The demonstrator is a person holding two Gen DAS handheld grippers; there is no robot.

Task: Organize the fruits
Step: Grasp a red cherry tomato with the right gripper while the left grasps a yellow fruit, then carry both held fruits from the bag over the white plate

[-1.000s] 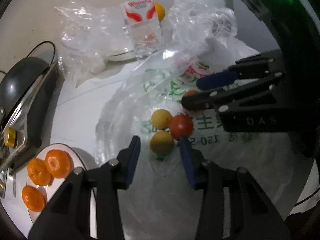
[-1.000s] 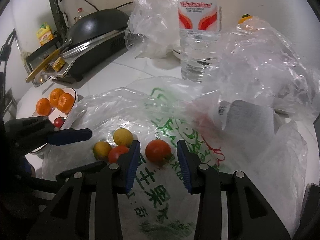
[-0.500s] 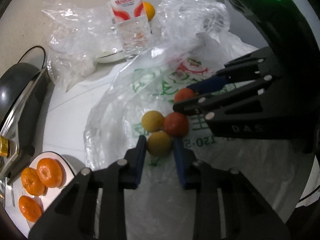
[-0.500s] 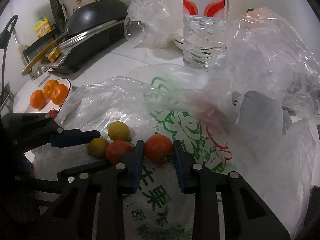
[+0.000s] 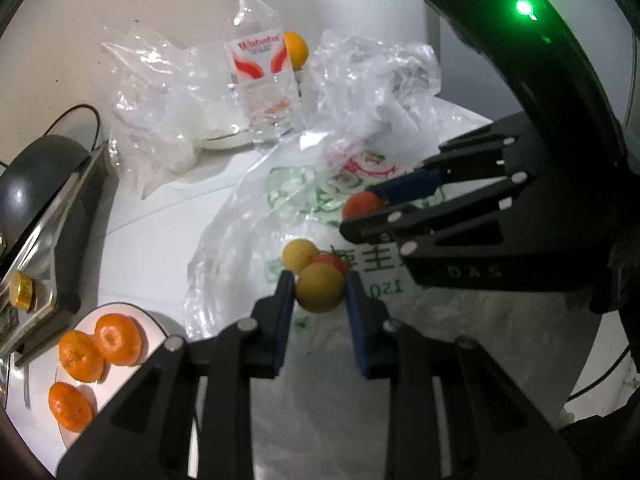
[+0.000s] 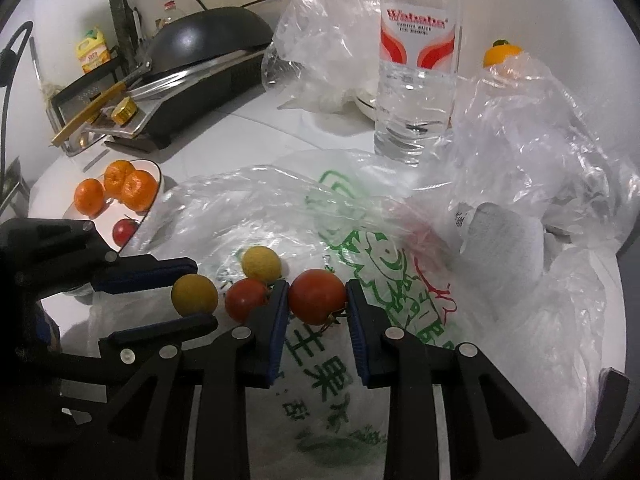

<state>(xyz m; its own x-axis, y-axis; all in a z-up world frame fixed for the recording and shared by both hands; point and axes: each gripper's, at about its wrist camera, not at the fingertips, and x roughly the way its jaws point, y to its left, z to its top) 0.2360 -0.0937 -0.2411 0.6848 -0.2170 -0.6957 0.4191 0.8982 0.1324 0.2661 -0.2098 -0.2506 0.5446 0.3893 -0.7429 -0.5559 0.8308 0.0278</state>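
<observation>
Each fisheye camera is sitting on its own gripper, looking forward and steeply down along the two fingers at close range over the printed plastic bag (image 5: 320, 184). The left view is facing the right gripper (image 5: 366, 210) side-on; the right view is catching the left gripper (image 6: 196, 292) likewise. Both are sharing the water bottle (image 6: 416, 80) and the plate (image 5: 160, 326).

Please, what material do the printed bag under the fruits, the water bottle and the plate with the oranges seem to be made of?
The printed bag: thin clear plastic film, glossy; it wrinkles and shows the white surface through. The water bottle: clear rigid plastic, shiny, with ribbed walls and a printed label. The plate: probably glazed ceramic, white and smooth with a dark rim, though melamine is possible.
</observation>
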